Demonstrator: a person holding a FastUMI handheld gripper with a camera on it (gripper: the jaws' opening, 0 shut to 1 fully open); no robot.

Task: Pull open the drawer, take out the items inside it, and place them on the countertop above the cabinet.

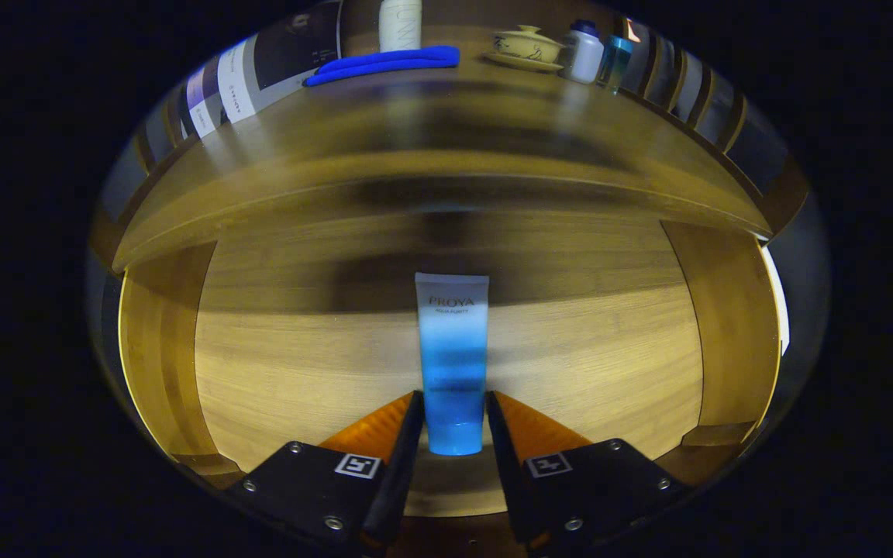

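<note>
The wooden drawer point(160, 341) is pulled open and I look down into it. A blue-and-white cosmetic tube point(453, 333) lies on the drawer floor, cap end towards me. My gripper point(453, 397) has its two fingers pressed against both sides of the tube's lower part, near the cap. The tube's flat white end points away from the fingers, towards the back of the drawer. Above the drawer runs the wooden countertop point(446, 132).
On the countertop lie a folded blue cloth point(384, 63), a pale cup point(400, 23), a lidded tea bowl on a saucer point(525, 46), a white bottle with a blue cap point(584, 53) and a teal bottle point(614, 60). Drawer side walls point(733, 325) flank the tube.
</note>
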